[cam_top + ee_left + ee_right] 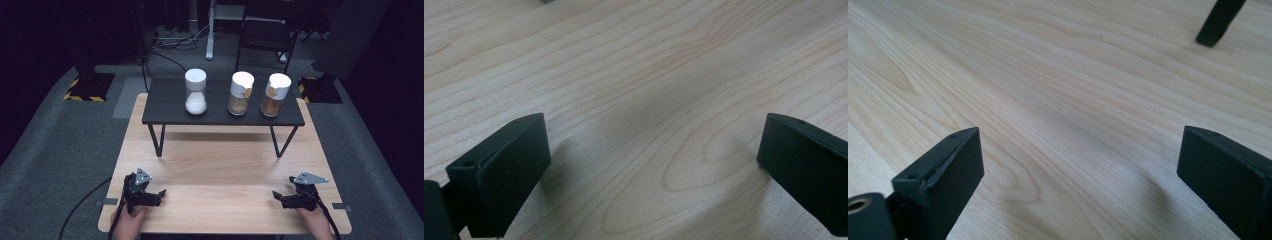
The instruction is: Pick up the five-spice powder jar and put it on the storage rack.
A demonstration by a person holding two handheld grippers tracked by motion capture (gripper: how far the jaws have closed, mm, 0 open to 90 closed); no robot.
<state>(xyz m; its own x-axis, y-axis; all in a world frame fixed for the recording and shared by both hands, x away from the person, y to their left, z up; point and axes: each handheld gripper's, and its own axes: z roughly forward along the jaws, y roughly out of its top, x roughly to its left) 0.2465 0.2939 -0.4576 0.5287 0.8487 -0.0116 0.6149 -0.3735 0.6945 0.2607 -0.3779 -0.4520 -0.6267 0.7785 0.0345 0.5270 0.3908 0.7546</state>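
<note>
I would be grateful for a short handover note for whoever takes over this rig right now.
Left gripper: open, empty, low over the wooden table.
Right gripper: open, empty, low over the table's near right part.
On the black shelf at the far side: jar of white grains on the left, two jars of brown powder to its right, all upright and capped.
Done: nothing handled.
Left: everything.

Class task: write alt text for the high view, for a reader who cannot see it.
Three white-capped jars stand in a row on a low black shelf at the far side of a wooden table. Near the front edge, the left gripper and the right gripper rest open, holding nothing.
</note>
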